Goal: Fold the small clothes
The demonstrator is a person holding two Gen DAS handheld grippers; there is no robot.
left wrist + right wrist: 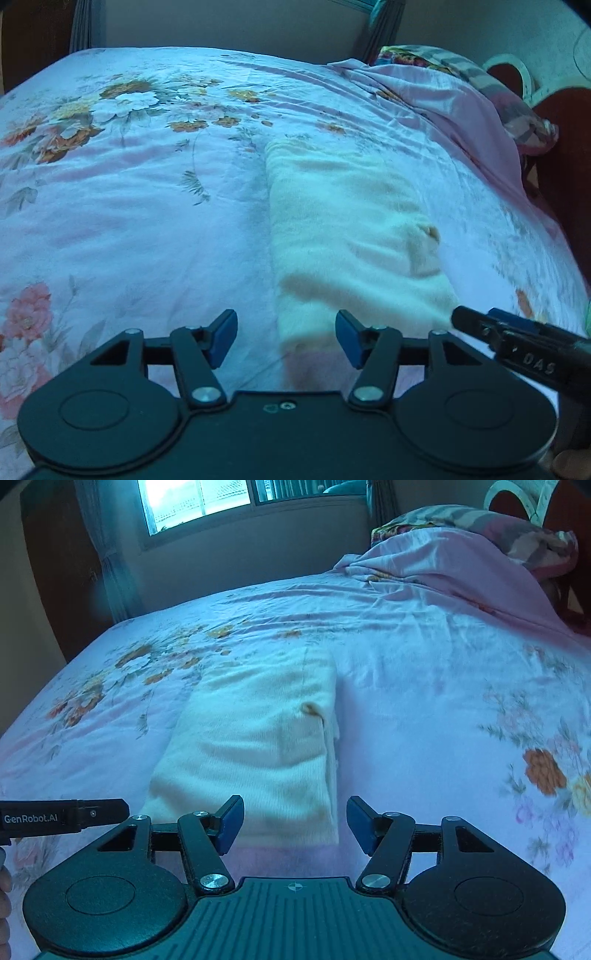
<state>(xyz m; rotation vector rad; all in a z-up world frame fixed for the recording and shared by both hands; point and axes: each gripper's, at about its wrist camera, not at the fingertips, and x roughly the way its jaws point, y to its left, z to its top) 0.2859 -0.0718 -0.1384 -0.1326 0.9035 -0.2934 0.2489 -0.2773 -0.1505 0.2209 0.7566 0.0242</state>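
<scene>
A cream-white garment (343, 236) lies folded into a long strip on the floral bed sheet (147, 206); it also shows in the right wrist view (258, 746). A small brown mark sits on its right side. My left gripper (286, 339) is open and empty, hovering at the garment's near left corner. My right gripper (295, 823) is open and empty, just above the garment's near right corner. The right gripper's tip enters the left wrist view (517, 339) low right. The left gripper's tip shows in the right wrist view (66, 818) at left.
A pink blanket (443, 561) and a patterned pillow (498, 528) are heaped at the bed's far right by the dark headboard (569, 147). A window (199, 502) and curtains stand beyond the bed. Bare floral sheet lies left of the garment.
</scene>
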